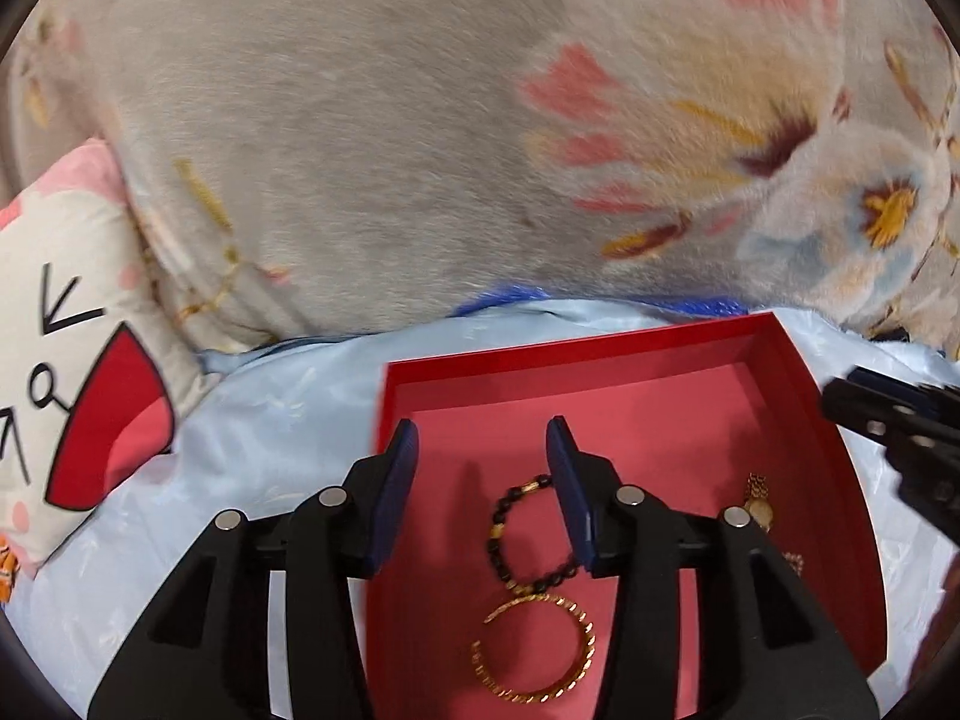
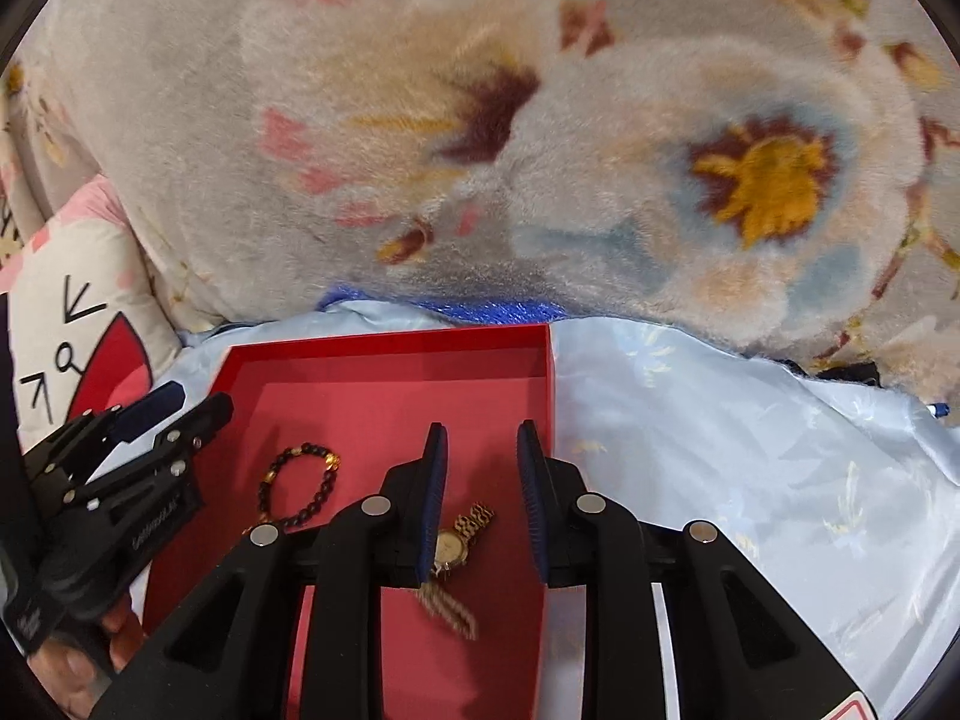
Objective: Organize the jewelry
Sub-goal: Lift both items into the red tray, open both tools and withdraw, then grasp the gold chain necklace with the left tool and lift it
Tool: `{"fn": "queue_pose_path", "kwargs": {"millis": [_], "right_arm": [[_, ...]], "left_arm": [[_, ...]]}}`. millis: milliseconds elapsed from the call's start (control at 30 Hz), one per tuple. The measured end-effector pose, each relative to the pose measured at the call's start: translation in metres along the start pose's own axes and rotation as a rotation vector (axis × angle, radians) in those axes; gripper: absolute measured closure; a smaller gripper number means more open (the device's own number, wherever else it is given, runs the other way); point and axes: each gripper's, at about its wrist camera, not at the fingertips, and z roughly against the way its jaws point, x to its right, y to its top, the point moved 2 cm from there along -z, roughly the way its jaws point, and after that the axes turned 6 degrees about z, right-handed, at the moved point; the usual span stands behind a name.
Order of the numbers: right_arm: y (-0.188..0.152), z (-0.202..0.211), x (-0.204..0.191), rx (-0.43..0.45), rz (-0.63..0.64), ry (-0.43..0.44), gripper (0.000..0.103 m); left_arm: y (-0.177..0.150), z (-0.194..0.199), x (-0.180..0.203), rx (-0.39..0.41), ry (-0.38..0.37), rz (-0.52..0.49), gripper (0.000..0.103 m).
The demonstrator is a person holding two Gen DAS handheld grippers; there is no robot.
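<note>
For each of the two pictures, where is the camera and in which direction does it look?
Left wrist: on the left gripper, looking down into the red tray; jaws open above the bead bracelet; right gripper at the edge.
Right wrist: on the right gripper, over the gold watch; left gripper and a hand show.
Shared: tray, bracelet, watch.

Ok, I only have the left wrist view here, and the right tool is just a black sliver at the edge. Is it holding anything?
Observer: No. The right wrist view shows the right tool open, with nothing pinched.
Reviewer: And the watch? It's half hidden for me.
Observer: The watch lies on the floor of the red box, just below that tool. Its lower strap looks blurred.
Reviewer: Any sign of the person?
Observer: Yes, a hand at the lower left grips the left tool.
</note>
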Motion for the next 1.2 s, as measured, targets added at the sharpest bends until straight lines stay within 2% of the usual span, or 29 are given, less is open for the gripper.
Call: {"fn": "queue_pose_path", "kwargs": {"millis": [133,233,467,533,700,833,1033,1200], "right_arm": [[-0.022,0.043,-0.003,0.027,0.043,-0.003,0.075],[-0.049,0.081,-0.004,0.051,0.064,0.020,0.066],[-0.126,0.141,-0.002,0.035,0.076,0.041,0.065],[-0.150,0.150,0.000,0.013,0.071,0.031,0.065],[-0.203,0.157,0.001,-0.059,0.049,0.047,0.065],[-0.228,0.157,-0.001,-0.097,0.032,0.063,0.065],[-0.244,0.153,-0.007,-0.111,0.036,0.065,0.065],[-0.250,0.148,-0.006,-0.123,0.030,0.053,0.065]], "left_arm": [[-0.013,0.031,-0.011,0.014,-0.002,0.009,0.059],[-0.029,0.060,-0.016,0.023,0.003,0.002,0.052],[-0.095,0.123,-0.018,-0.011,-0.061,-0.001,0.047],[-0.115,0.132,-0.017,-0.020,-0.065,0.002,0.039],[-0.161,0.147,-0.008,-0.091,-0.095,0.024,0.037],[-0.193,0.154,0.004,-0.154,-0.125,0.030,0.037],[-0.223,0.163,0.033,-0.196,-0.178,-0.027,0.037],[-0.231,0.157,0.053,-0.230,-0.203,-0.074,0.038]]}}
